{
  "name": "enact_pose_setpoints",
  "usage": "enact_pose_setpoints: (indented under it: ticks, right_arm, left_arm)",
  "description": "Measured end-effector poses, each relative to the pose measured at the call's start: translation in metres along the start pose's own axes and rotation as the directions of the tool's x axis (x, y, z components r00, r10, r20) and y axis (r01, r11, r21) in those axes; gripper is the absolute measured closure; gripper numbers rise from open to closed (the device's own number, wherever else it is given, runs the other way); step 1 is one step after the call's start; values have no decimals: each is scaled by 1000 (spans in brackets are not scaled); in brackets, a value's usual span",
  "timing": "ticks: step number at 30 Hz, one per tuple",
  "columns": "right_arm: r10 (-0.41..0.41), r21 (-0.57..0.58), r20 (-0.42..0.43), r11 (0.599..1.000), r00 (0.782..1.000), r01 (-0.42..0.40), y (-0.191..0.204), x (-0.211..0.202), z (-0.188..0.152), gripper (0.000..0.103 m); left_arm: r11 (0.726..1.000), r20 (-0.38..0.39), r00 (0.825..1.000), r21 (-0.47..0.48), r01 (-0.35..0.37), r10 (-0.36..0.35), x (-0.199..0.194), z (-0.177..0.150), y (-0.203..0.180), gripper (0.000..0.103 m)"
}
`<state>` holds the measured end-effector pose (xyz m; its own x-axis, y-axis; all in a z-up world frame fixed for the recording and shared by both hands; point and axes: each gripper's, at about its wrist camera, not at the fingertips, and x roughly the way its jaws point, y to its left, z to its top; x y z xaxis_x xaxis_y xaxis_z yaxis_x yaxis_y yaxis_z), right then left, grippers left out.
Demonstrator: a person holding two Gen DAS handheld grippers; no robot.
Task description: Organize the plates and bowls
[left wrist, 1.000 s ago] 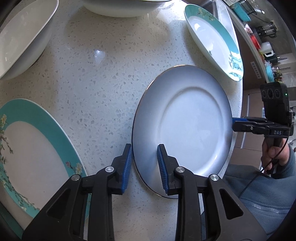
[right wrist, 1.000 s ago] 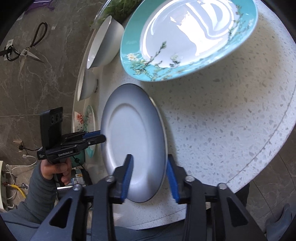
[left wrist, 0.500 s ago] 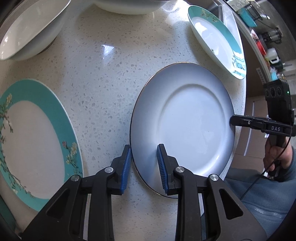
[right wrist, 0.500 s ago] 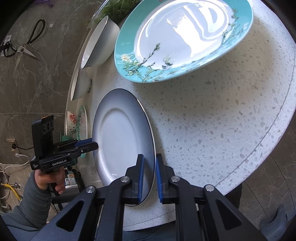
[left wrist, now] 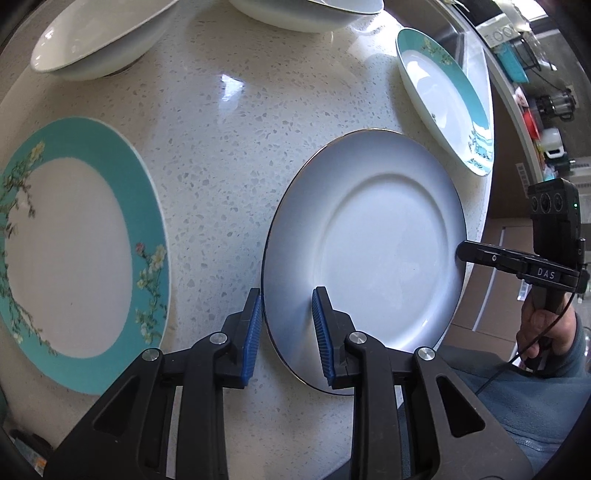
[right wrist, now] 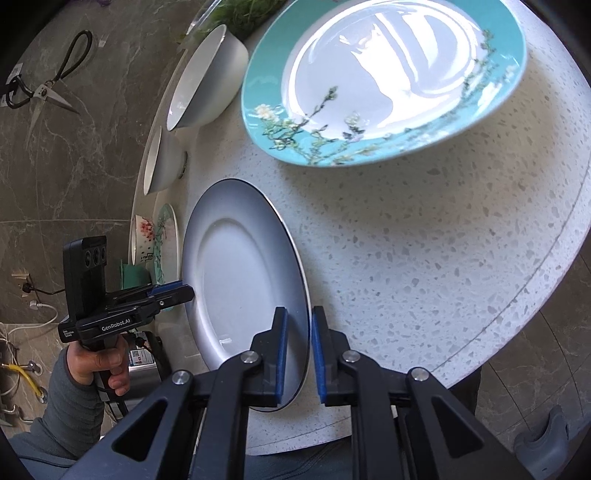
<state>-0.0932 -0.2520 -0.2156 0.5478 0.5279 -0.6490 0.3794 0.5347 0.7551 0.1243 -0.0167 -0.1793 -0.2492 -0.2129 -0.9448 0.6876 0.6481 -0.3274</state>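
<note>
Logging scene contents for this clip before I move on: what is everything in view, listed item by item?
grey plate: one, pale grey with a dark rim, front of the countertop, held at two edges
teal floral plates: two, teal rim and white centre, one on the left in the left wrist view, the other by the far right edge
white bowls: two, white, far side of the countertop, second one beside it
countertop: one, white speckled stone, round-edged
scissors: one pair, black handles, on the dark marbled surface beyond the countertop
green plant: one, green, behind the bowls
left gripper: black with blue pads, closed on the grey plate's rim
right gripper: same, closed on the opposite rim
</note>
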Motion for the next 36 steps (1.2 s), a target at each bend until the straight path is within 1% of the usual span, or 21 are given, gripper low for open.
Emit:
enact_pose_setpoints:
  ticks: [4, 7, 10, 14, 19, 24, 31, 36]
  right_arm:
    - [1, -34, -22, 999, 1000, -1, 14, 1, 4, 86]
    - [0, -73, -46, 997, 999, -3, 27, 5, 8, 85]
    - [-5, -120, -78, 993, 997, -4, 43, 13, 10, 85]
    - [-11, -182, -130, 983, 991, -13, 67, 28, 11, 85]
    - [-35, -255, -201, 967, 979, -18, 92, 49, 8, 85]
    - [-68, -309, -258, 951, 964, -16, 109, 66, 2, 85]
    - [-122, -368, -327, 930, 937, -7, 116, 88, -5, 85]
    - [-147, -395, -353, 919, 924, -5, 117, 97, -4, 85]
  left_arm:
    - [999, 25, 1000, -34, 0, 1, -14, -12, 6, 79]
    - [997, 48, 999, -75, 2, 1, -26, -28, 13, 79]
    - [992, 72, 997, -125, 3, 6, -36, -48, 23, 79]
    - [978, 98, 995, -208, 7, 14, -41, -82, 38, 79]
    - [948, 133, 991, -317, 33, 10, -45, -127, 56, 79]
    - [915, 149, 989, -399, 60, 1, -37, -171, 63, 79]
    - [870, 158, 987, -487, 78, 0, -17, -207, 77, 79]
    - [843, 170, 985, -530, 90, 2, -6, -213, 78, 79]
